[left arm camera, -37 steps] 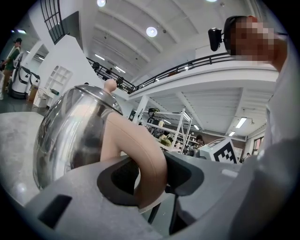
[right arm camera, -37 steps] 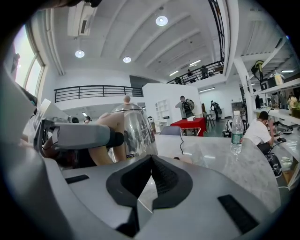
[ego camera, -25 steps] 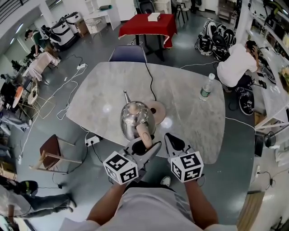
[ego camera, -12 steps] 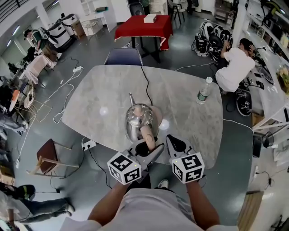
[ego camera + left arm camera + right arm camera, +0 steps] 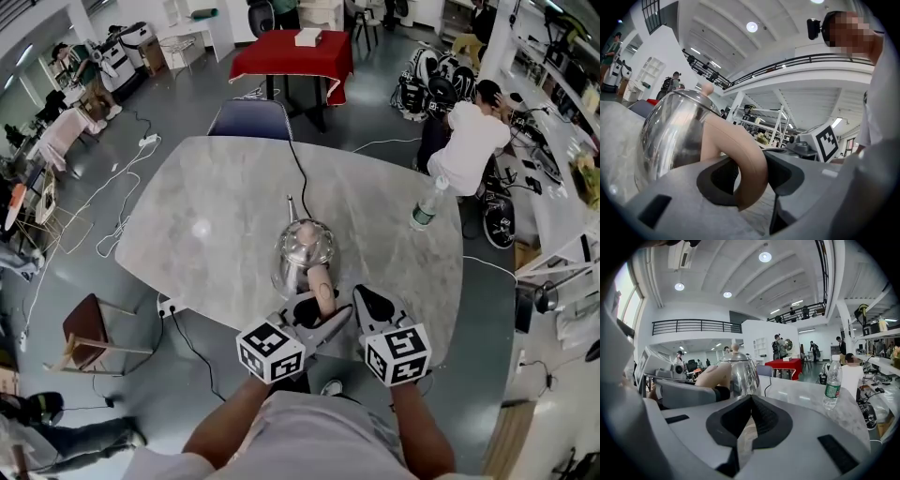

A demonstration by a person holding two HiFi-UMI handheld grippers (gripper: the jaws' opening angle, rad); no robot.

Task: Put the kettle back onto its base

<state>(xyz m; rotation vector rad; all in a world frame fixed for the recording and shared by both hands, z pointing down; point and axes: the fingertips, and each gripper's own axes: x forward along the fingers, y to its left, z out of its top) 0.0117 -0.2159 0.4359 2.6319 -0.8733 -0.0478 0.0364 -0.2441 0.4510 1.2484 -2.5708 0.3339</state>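
A shiny steel kettle [image 5: 302, 249] with a tan knob and tan handle [image 5: 323, 285] stands over the middle of the grey marble table [image 5: 206, 206]. Its base is hidden beneath it, with only the black cord [image 5: 300, 178] leading in from the far edge. I cannot tell whether the kettle rests on the base. My left gripper [image 5: 316, 309] is shut on the handle [image 5: 743, 161], with the kettle body [image 5: 675, 131] just ahead of the jaws. Just right of the handle, my right gripper [image 5: 371, 306] is shut and holds nothing; its own view shows the kettle [image 5: 738, 371] to its left.
A water bottle [image 5: 427, 204] stands near the table's right edge, also the bottle [image 5: 833, 383] in the right gripper view. A blue chair [image 5: 251, 117] sits at the far side, a red table [image 5: 286, 52] behind it. A person in white [image 5: 467, 141] crouches at right.
The kettle has moved to the right over its round base, which showed beside it a second ago and is now covered. The left gripper kept its hold on the handle.
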